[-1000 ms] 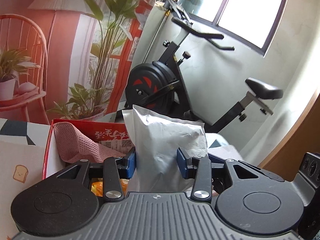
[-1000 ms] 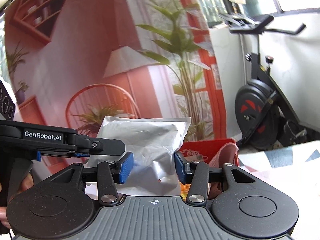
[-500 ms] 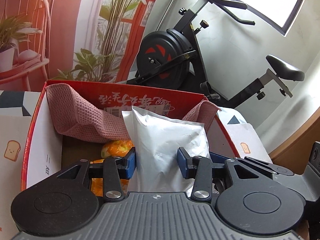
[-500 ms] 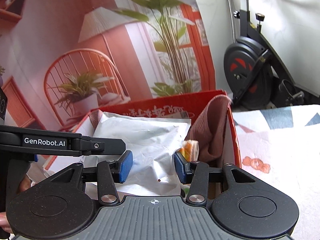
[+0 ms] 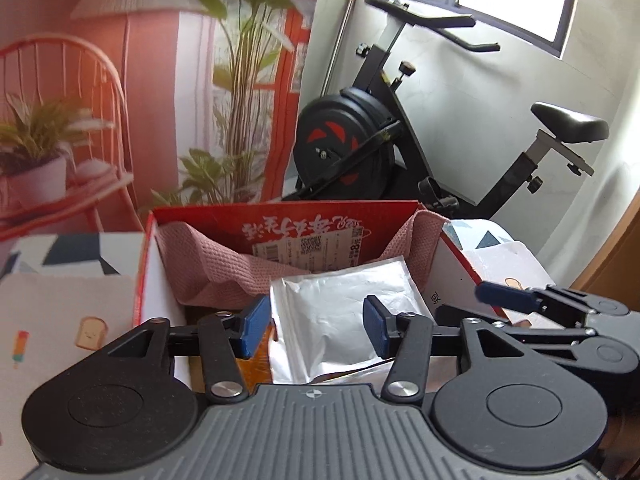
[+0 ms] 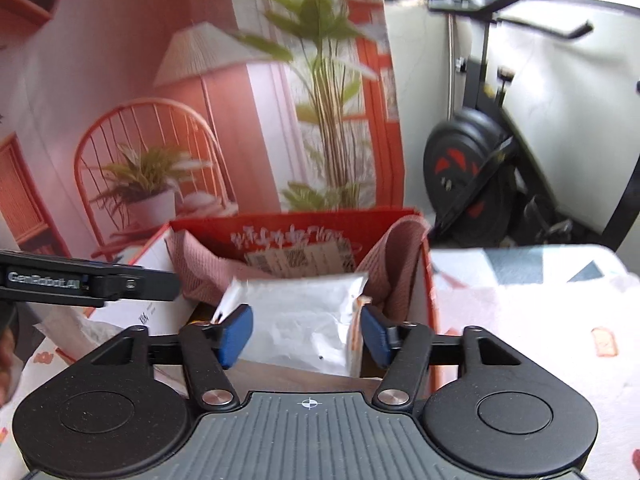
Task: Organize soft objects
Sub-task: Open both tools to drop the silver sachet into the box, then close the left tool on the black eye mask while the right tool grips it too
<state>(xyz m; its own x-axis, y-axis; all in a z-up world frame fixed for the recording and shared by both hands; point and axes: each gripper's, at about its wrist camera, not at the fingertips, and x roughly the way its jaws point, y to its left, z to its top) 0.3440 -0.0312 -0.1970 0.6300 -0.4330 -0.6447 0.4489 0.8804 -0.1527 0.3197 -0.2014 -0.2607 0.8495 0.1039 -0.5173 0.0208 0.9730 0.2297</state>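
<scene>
Both the left gripper [image 5: 314,326] and the right gripper [image 6: 306,334] are opening, pads clear of the silver pouch [image 5: 340,320], which lies between them inside the red box [image 5: 456,264] (already lined with a pink cloth [image 5: 208,264]), evidently the chosen home for soft things.

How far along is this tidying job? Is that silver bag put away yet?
Mostly, it seems. Done: the pink waffle cloth and an orange packet already lie in the red cardboard box. In hand: the silver foil pouch lies in the box, and both the left gripper and right gripper are opening around it, their fingers no longer pressing it. Left: pulling both away. Whether other soft things remain outside cannot be seen.
</scene>
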